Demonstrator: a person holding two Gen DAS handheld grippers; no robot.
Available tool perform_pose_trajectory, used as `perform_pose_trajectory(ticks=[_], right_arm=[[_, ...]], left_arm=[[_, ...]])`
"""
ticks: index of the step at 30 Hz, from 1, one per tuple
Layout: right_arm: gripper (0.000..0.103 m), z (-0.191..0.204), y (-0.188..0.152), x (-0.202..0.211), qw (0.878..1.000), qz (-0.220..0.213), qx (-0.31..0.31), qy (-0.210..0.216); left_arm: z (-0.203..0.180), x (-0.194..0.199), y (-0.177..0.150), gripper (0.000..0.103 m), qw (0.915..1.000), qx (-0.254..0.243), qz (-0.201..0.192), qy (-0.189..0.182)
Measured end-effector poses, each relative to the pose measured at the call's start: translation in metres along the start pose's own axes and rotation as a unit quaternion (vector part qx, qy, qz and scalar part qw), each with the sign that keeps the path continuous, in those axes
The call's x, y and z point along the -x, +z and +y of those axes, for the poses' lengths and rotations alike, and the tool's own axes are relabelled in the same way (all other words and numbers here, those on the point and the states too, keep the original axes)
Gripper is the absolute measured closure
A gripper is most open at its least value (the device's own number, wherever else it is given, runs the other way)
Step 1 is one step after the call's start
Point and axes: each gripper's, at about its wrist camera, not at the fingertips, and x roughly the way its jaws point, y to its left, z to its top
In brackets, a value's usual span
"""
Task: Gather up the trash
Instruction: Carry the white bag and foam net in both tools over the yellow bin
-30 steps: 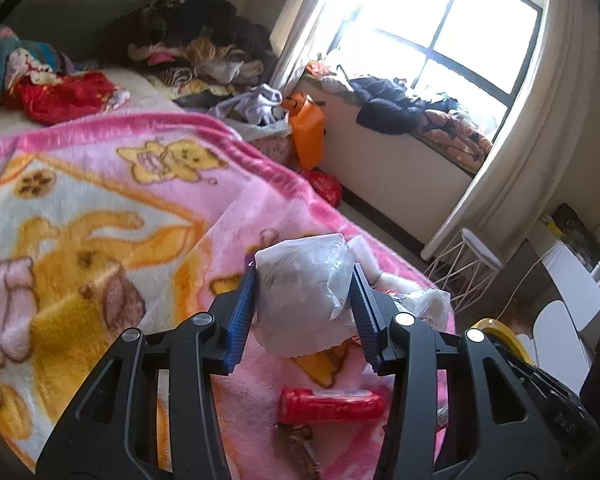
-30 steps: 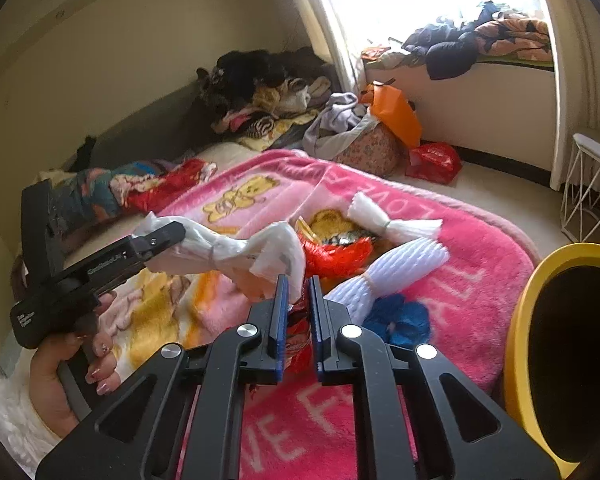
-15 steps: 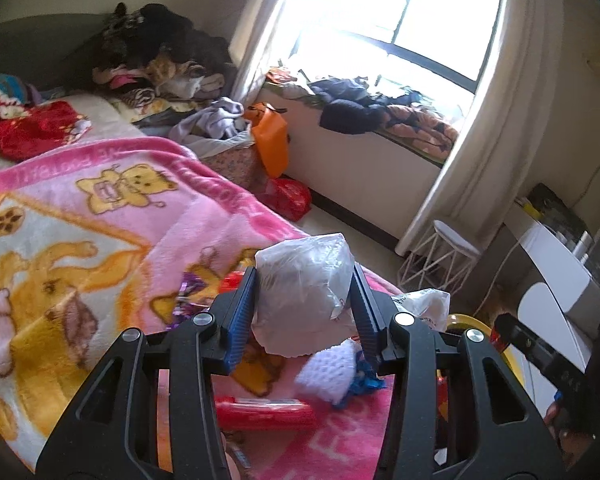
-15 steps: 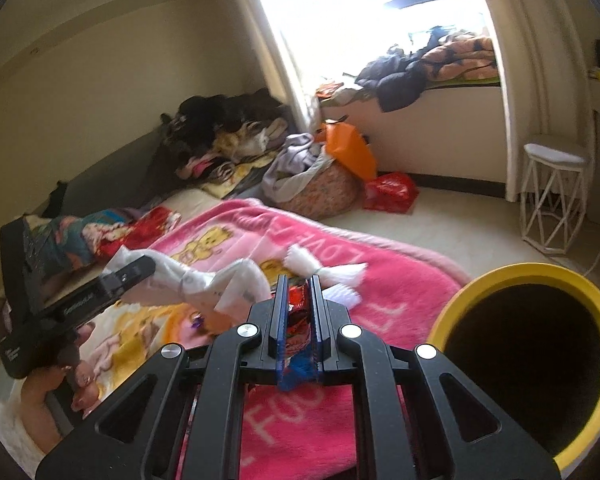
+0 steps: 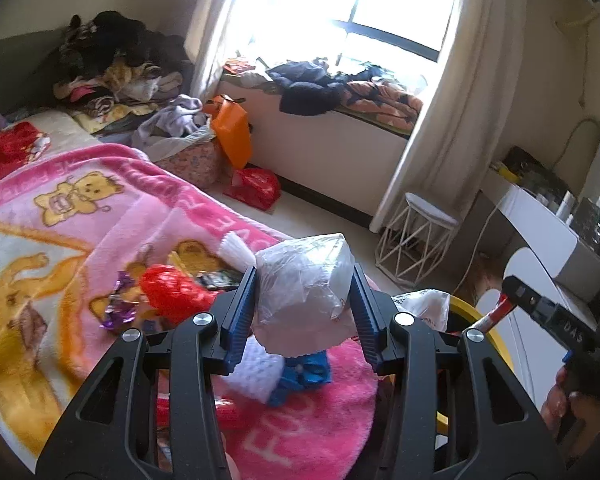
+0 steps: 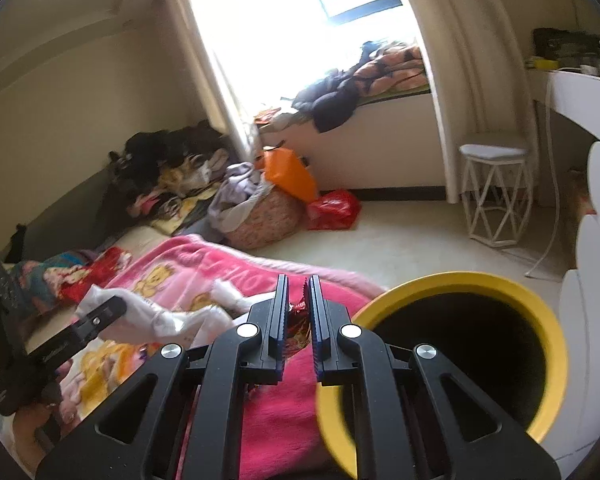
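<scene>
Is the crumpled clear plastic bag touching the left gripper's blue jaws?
Touching. The left wrist view shows the crumpled clear plastic bag squeezed in the left gripper, both blue jaws pressed flat against its sides with no gap.

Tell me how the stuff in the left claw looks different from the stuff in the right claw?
The left claw grips a puffy whitish plastic bag; the right claw pinches a thin, shiny red wrapper. The bag bulges above a wide gap; the wrapper sits in a narrow one. Both are trash, held near the yellow bin.
</scene>
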Motion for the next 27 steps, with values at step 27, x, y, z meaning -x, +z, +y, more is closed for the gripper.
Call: perform_pose_trajectory(ticks=[27], right_arm=[[0.093, -0.109, -0.012, 0.011, 0.988, -0.008, -0.038, -0.148]], left_arm=[[-0.100, -0.064, -0.033, 0.065, 0.9937, -0.092, 0.053, -0.037]])
